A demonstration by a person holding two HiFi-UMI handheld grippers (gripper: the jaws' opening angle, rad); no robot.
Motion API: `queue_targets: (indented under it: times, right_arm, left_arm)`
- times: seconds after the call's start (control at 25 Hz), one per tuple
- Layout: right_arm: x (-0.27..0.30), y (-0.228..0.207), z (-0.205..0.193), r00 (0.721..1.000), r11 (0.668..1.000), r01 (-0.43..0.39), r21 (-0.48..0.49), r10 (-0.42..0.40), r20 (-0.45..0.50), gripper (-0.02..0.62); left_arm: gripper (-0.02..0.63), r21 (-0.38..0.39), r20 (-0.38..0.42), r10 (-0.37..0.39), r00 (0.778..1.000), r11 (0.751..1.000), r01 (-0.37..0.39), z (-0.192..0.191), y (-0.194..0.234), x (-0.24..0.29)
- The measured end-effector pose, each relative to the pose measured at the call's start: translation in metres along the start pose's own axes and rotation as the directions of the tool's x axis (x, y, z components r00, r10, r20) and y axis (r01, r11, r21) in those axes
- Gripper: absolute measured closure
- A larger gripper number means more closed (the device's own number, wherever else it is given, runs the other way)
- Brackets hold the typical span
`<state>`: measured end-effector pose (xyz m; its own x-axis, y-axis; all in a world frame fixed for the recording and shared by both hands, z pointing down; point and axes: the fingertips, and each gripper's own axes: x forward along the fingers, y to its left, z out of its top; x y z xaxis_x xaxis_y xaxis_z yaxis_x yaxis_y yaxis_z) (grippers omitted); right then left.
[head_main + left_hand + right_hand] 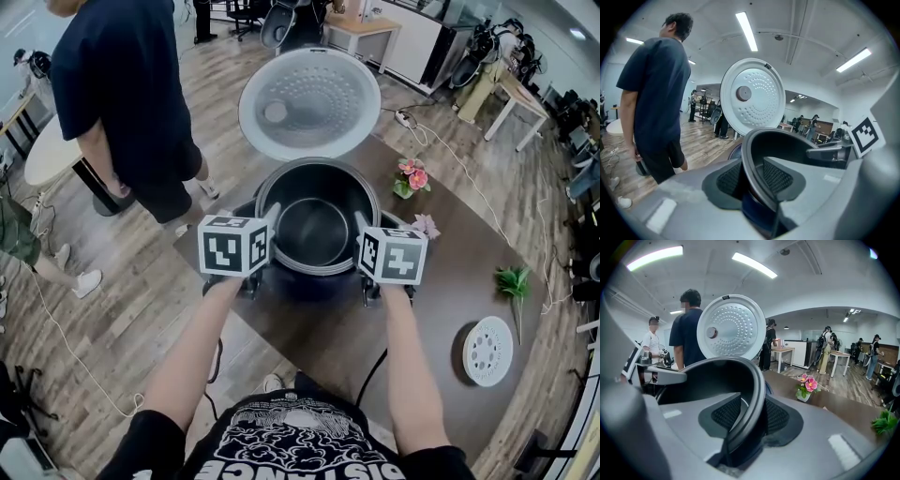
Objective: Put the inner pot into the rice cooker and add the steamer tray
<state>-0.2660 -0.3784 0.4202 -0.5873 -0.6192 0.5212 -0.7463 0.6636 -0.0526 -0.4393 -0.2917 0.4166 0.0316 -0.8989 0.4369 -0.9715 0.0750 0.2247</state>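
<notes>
Head view: the empty dark metal inner pot point(314, 230) sits in the dark-blue rice cooker point(309, 287). The white perforated steamer tray point(487, 351) lies well apart on the brown table point(427, 305).

Left gripper view: my left gripper point(752, 180) straddles the pot's rim, jaws part-open, pads seemingly just clear.

Right gripper view: my right gripper point(750, 416) does likewise.

Next, I judge: withdraw, then fetch the tray.

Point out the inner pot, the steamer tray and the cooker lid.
inner pot point(314, 232), head view, its dark bottom
steamer tray point(487, 351), head view, middle of the white disc
cooker lid point(309, 103), head view, its dimpled inner face
</notes>
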Motion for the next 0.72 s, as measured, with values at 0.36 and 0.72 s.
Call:
queue_targets:
  times: [0.36,0.72]
  right_arm:
    - [0.001,-0.001,-0.002,1.0,1.0,-0.002,-0.008,0.002,0.003,0.449]
    - [0.003,0.002,-0.006,0.999,0.995,0.039,-0.087,-0.037,0.022,0.407]
  left_arm:
    - [0.469,0.012,0.001,0.003,1.0,1.0,-0.003,-0.001,0.0,0.002]
    - [0.416,0.07,0.0,0.023,1.0,0.997,-0.023,-0.011,0.001,-0.003]
